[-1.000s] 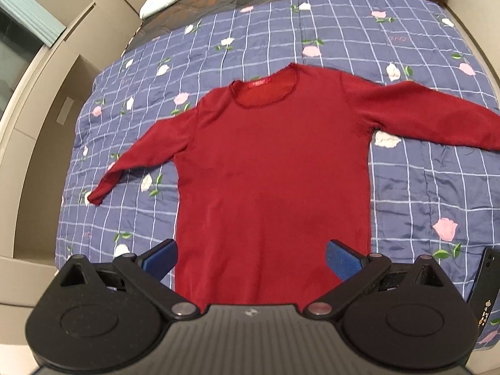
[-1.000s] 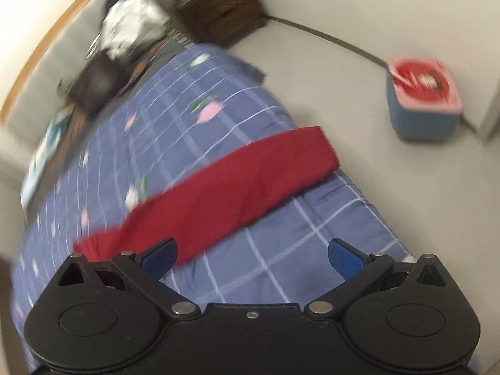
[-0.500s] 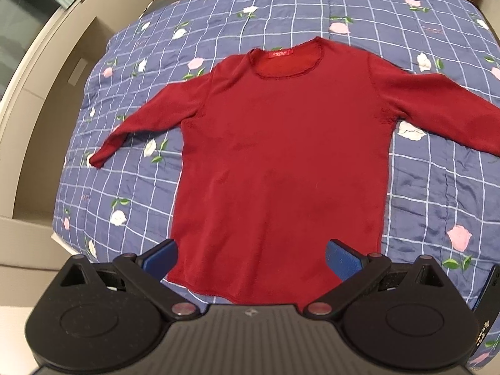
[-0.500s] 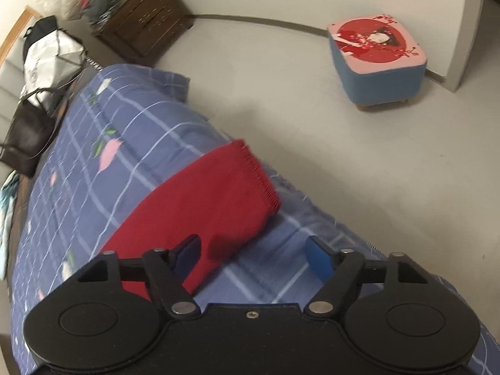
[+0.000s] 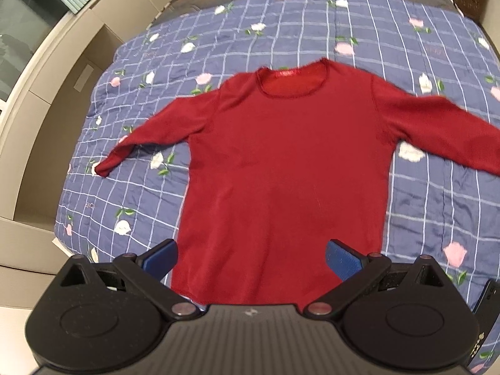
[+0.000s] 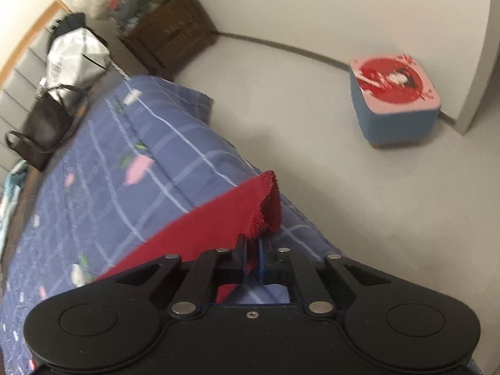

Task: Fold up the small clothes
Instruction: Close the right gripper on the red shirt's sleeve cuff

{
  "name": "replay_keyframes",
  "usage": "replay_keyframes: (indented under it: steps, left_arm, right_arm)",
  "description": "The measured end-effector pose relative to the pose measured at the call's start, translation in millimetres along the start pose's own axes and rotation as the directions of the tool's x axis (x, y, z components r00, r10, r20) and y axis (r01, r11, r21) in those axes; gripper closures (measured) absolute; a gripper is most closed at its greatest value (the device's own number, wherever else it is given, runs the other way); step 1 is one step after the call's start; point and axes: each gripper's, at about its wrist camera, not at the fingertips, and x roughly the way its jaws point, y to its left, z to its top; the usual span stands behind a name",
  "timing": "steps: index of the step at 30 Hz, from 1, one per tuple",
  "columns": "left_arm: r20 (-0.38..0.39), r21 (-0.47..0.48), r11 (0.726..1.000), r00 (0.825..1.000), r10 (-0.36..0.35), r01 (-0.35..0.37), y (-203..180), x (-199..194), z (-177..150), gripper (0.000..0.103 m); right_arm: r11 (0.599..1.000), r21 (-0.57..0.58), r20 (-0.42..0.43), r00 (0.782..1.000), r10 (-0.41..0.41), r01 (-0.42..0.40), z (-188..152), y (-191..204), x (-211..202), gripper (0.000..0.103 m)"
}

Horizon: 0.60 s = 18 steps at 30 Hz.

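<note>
While the red long-sleeved top [image 5: 281, 162] lies flat and face up across the middle of the left wrist frame, spread on a blue checked quilt with flowers [image 5: 281, 25], the left gripper [image 5: 251, 257] hangs over its hem at the bottom of the frame with its blue pads [image 5: 342, 257] set wide apart, nothing between them. One sleeve reaches to the left edge of the quilt, its cuff [image 5: 103, 168] at middle left; the other sleeve runs off the right side of the frame. The neckline [image 5: 293, 82] sits toward the upper centre.

From the right wrist view, the right gripper [image 6: 253, 250] has its fingers drawn tight together on the sleeve cuff [image 6: 265, 206], just below the centre of the frame, where the fabric bunches and lifts at the quilt's edge. That sleeve stretches back toward the lower left. A blue stool with a red-and-pink top [image 6: 395, 100] stands on the pale floor [image 6: 281, 100] at upper right, well apart from the bed. A dark wooden cabinet [image 6: 168, 37] stands at upper centre, and a dark handbag [image 6: 43, 131] rests at the left edge.
</note>
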Motion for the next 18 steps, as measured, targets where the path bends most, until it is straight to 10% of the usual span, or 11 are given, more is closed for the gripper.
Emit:
replay_keyframes:
  steps: [18]
  left_arm:
    - [0.027,-0.182,0.983,0.999,0.024,-0.019,85,3,8,0.000]
  right_arm:
    - [0.912,-0.356,0.071,0.967,0.244,-0.204,-9,126,-114,0.097]
